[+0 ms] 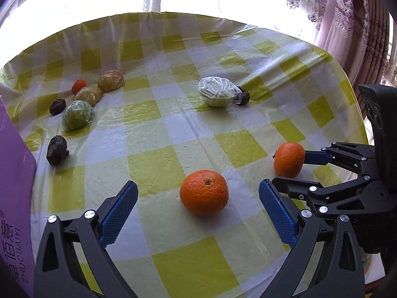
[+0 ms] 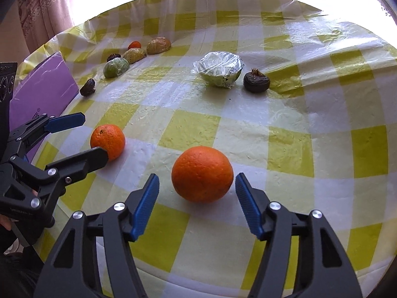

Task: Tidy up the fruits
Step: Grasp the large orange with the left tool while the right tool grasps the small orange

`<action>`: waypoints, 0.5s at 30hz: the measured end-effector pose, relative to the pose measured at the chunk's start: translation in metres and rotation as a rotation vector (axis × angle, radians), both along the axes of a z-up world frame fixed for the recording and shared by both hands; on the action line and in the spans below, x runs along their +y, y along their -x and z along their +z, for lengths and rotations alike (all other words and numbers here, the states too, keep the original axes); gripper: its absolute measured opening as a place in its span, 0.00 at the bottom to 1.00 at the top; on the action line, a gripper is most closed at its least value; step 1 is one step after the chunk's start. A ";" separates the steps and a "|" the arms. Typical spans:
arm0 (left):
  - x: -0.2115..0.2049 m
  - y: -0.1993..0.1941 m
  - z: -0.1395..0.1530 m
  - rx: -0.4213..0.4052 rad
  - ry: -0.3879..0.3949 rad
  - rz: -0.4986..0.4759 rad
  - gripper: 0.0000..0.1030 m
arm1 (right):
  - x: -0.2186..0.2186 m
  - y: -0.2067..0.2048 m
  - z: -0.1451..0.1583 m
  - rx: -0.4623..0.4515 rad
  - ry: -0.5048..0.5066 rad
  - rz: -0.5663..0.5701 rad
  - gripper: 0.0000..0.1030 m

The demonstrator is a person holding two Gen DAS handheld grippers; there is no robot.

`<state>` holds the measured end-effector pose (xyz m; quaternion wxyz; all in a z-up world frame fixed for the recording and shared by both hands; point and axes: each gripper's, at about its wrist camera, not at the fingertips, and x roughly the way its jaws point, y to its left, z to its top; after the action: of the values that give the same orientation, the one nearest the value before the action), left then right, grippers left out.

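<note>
While two oranges sit near the table's front edge, neither is gripped. Left orange point(image 1: 204, 192) lies between the spread fingers of the left gripper point(image 1: 198, 198); right orange point(image 2: 202, 173) lies between the spread fingers of the right gripper point(image 2: 197, 191); no contact visible on either. Judged progress: early to middle. A cluster point(image 1: 84, 99) of wrapped and dark fruits is already grouped far left, beside a purple box point(image 1: 15, 173). A wrapped green fruit point(image 1: 218, 92) and a dark wrinkled one point(image 2: 256, 80) remain apart mid-table. Oranges: round, pebbled, matte peel. Wrap: glossy, crinkled film. Tablecloth point(image 1: 153, 164): shiny checked plastic, creased. Finger pads: blue, ribbed.
</note>
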<state>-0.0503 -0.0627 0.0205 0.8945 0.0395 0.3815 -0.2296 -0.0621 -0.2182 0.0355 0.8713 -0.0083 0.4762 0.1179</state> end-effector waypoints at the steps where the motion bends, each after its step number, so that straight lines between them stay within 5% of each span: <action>1: -0.002 -0.001 -0.001 0.004 -0.002 -0.003 0.89 | 0.001 -0.001 -0.001 0.002 0.001 0.003 0.56; 5: -0.007 -0.005 -0.005 0.025 -0.020 -0.008 0.81 | 0.002 -0.001 -0.002 -0.003 0.006 0.000 0.56; 12: -0.004 -0.010 -0.008 0.040 -0.050 0.059 0.83 | 0.000 -0.006 -0.003 -0.025 0.045 -0.057 0.56; 15: -0.002 -0.015 -0.009 0.043 -0.067 0.086 0.89 | -0.001 -0.012 -0.001 -0.049 0.095 -0.092 0.69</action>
<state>-0.0350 -0.0649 0.0114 0.8933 0.0480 0.4095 -0.1789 -0.0498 -0.2189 0.0345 0.8859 -0.0305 0.4597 0.0548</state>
